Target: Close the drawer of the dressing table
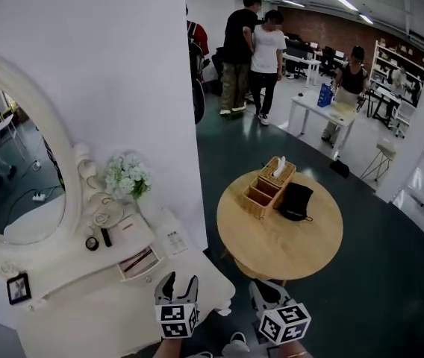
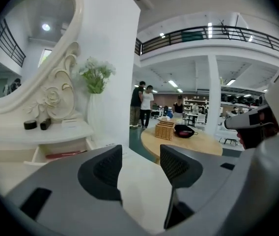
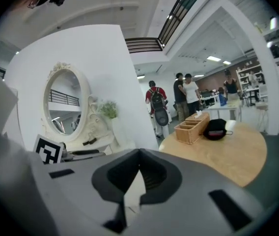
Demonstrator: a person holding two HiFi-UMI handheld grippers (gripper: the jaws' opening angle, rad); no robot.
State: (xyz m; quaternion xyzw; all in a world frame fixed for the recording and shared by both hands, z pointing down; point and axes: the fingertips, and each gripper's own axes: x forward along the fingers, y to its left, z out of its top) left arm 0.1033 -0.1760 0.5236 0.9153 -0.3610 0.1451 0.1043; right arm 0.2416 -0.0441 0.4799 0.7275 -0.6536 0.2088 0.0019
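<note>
Drawer (image 1: 143,265) of the white dressing table (image 1: 85,319) is pulled out, open, just under the shelf below the mirror (image 1: 14,170). The left gripper (image 1: 178,283) is near it, jaws apart, holding nothing. The right gripper (image 1: 266,295), beside the left, is pinched closed and empty.

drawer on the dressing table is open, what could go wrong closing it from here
1. A reddish item lies in the open drawer. If it rides above the rim, it may jam the drawer.
2. The left gripper is open and empty, so a jaw could slip inside the drawer instead of pressing on its front.
3. A hard shove might rock the flower vase and the small dark jar on the shelf above.
</note>
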